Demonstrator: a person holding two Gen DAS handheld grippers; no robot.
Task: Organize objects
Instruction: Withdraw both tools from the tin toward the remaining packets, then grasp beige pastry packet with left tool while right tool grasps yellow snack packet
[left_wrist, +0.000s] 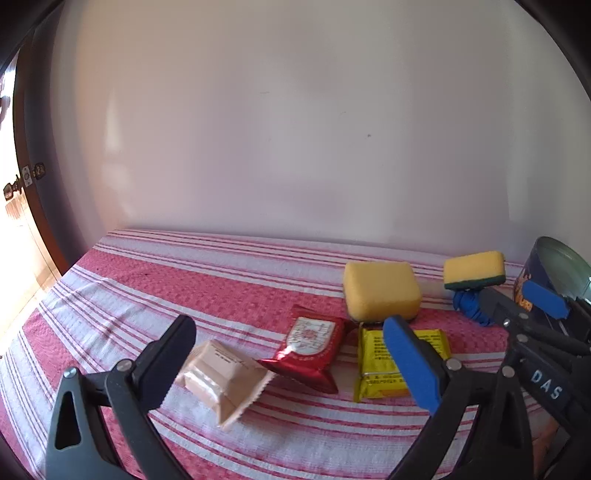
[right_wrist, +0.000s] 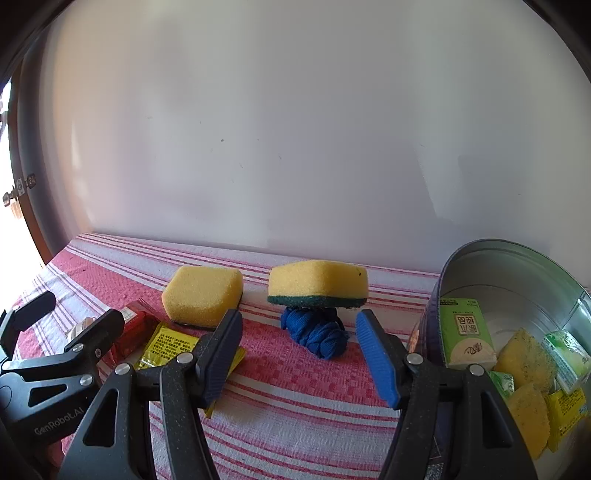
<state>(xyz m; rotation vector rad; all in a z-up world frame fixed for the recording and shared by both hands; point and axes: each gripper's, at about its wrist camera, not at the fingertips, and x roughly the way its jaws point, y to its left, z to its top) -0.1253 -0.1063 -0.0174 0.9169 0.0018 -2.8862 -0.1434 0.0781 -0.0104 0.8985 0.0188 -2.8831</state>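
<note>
Judging by the setup, the right tongs (right_wrist: 299, 354), wide apart and empty, should drop straight over the blue cloth bundle (right_wrist: 316, 338) just left of the tin (right_wrist: 517, 258), while the left tongs (left_wrist: 291, 356) hang apart too.

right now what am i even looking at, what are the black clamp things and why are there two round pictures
The black clamps are two hand-held grippers; a person holds one in each hand, with no robot arm. Each carries a wide-angle camera looking along its fingers, hence two round pictures.

In the left camera's picture, the left gripper is open and holds nothing. Ahead of it, on the red striped cloth, lie a beige packet, a red packet, a yellow packet and a yellow sponge.

In the right camera's picture, the right gripper is also open and empty. Ahead of it, a green-backed sponge rests on a bundled blue cloth. A metal tin on the right already holds packets and sponges.
</note>
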